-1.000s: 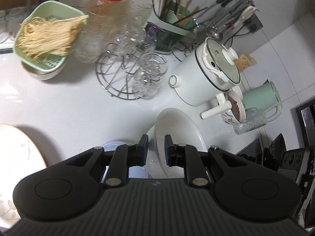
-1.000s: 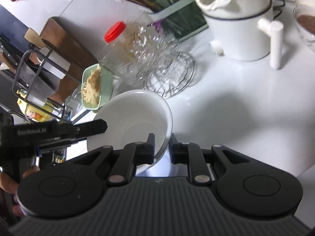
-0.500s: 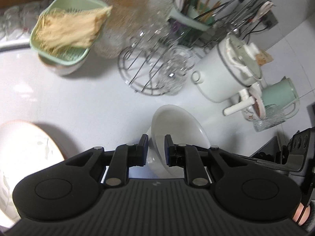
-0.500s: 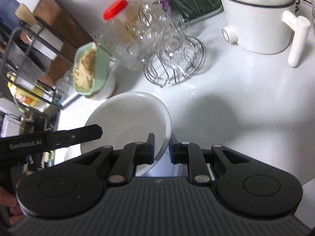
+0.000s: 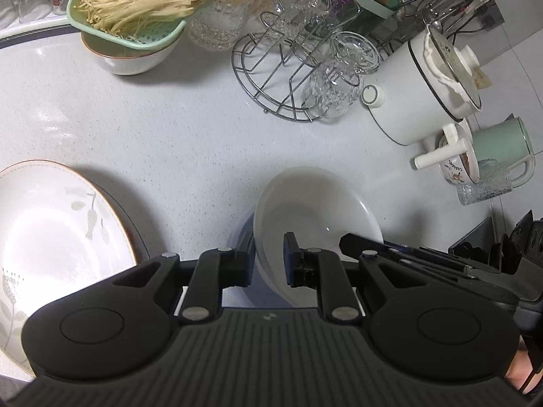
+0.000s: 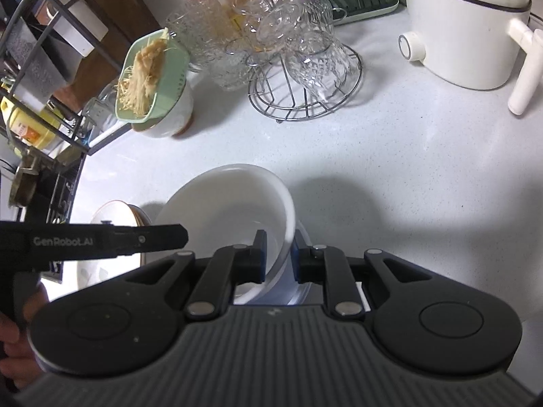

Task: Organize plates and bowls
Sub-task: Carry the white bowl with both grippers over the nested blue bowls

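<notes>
We pinch the white bowl (image 6: 234, 210) by opposite rims, left hand-held gripper (image 5: 268, 264) and right hand-held gripper (image 6: 279, 257) both clamped; it sits lower centre, above the bench (image 6: 390, 156); a patterned plate (image 5: 51, 230) lies lower left.

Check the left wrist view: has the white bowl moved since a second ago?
Yes. The white bowl, pinched at its rim by both grippers, has come down toward the countertop; the wire glass rack looms larger.

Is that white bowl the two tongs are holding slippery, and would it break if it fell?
Probably slippery: the white bowl looks glossy and is pinched only at its rim. Likely breakable; it looks ceramic. It hangs tilted over the hard countertop.
</notes>
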Motion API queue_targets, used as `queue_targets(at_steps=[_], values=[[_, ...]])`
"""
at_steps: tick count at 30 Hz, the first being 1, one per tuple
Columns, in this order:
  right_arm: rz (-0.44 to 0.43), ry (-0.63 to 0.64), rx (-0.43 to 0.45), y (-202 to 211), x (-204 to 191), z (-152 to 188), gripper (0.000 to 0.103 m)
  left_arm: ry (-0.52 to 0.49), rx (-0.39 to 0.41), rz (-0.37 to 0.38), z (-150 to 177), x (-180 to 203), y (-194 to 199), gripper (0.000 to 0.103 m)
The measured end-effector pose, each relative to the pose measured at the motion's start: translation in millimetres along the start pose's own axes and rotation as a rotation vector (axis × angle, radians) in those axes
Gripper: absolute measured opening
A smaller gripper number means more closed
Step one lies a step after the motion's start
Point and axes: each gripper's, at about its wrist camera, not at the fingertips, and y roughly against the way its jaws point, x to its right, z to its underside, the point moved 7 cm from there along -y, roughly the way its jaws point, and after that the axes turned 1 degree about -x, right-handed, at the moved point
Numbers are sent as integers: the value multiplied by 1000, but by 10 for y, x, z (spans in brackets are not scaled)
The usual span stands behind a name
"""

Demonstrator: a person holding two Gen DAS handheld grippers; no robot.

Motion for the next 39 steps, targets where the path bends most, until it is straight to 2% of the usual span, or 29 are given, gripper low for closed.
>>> queue_targets(at_steps=[2, 4, 6, 7, 11, 17, 21, 25, 30, 39], values=[[-7, -17, 12, 18, 20, -11, 28, 8, 7, 2, 4, -28, 8, 21], [-13, -26, 46, 83, 36, -33, 36, 11, 34, 7, 2, -37, 44, 31], [-25, -37, 80, 155, 59, -52, 43, 22, 49, 18, 6, -40, 50, 55], [-29, -47, 83, 172, 77, -58, 43, 25, 61, 13, 4, -44, 47, 57], [-9, -69, 66, 107, 162, -57, 44, 31, 75, -37, 0, -87, -40, 57], [2, -106, 6, -169, 275, 29, 44, 65, 25, -70, 50, -94, -258, 56], [-16, -150, 16, -236, 312, 62, 44, 30, 6, -119, 81, -10, -339, 56], [19, -84, 18, -244, 326, 115, 44, 32, 25, -146, 84, 33, -405, 56], [2, -107, 21, -247, 396, 209, 43, 50, 9, -165, 117, 39, -492, 55], [-27, -133, 9, -353, 455, 274, 41, 42, -18, -194, 116, 45, -681, 43]])
